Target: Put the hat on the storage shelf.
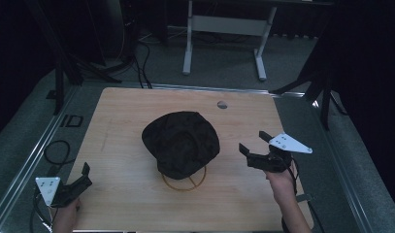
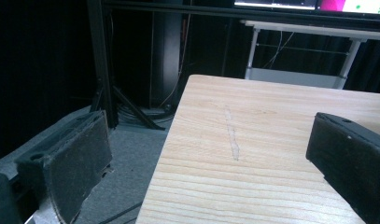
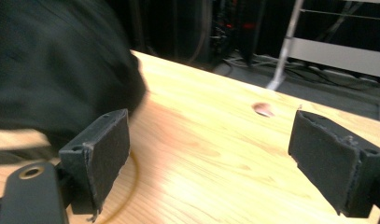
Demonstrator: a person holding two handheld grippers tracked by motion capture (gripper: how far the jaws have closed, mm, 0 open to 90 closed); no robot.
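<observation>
The right gripper sits at the right of the frame, its jaws wide apart with nothing between them. Just to its left, mid-frame, a black hat rests on a ring stand on the worktop. The left gripper, lower left, gapes too.

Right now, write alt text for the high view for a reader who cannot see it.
A black hat sits on a wooden ring stand in the middle of a light wooden table. The right gripper, jaws open and empty, points at it from the right; the left gripper rests open at the near left corner.
</observation>
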